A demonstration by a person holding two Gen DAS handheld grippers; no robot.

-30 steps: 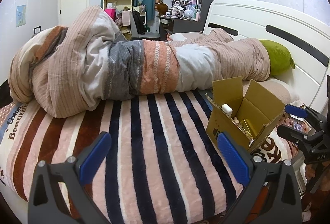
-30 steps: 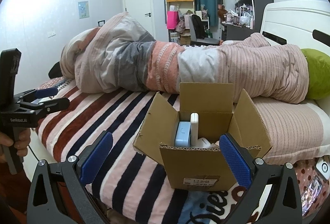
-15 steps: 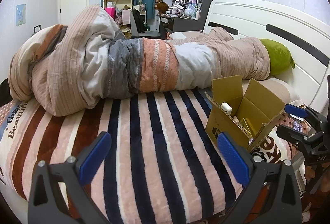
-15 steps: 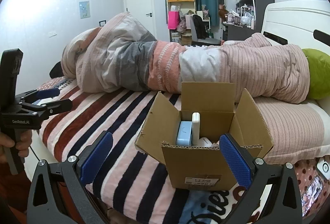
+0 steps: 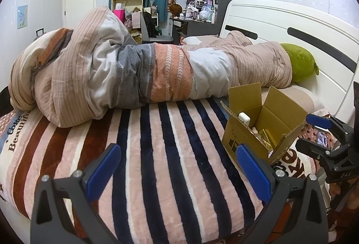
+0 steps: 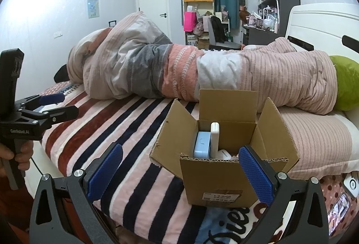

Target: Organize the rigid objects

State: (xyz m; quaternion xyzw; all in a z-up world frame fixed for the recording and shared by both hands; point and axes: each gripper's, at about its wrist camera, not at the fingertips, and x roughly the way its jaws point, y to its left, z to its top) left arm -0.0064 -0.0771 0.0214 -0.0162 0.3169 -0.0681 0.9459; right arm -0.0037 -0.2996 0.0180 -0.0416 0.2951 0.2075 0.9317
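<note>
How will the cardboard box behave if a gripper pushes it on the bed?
The box would probably slide poorly: it sits on a soft, fuzzy blanket. Pushed high up, it may tip, since it is fairly tall and the items inside stand upright. Its open flaps would likely bend rather than carry force.

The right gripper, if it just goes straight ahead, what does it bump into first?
Probably the cardboard box: the open right gripper points at its near wall, which sits between the blue pads. Exact depth is hard to judge.

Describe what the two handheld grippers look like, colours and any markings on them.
Both the left gripper and the right gripper have black angular frames with silver screws and blue textured finger pads. The left gripper's body bears small white lettering, too blurred to read.
</note>
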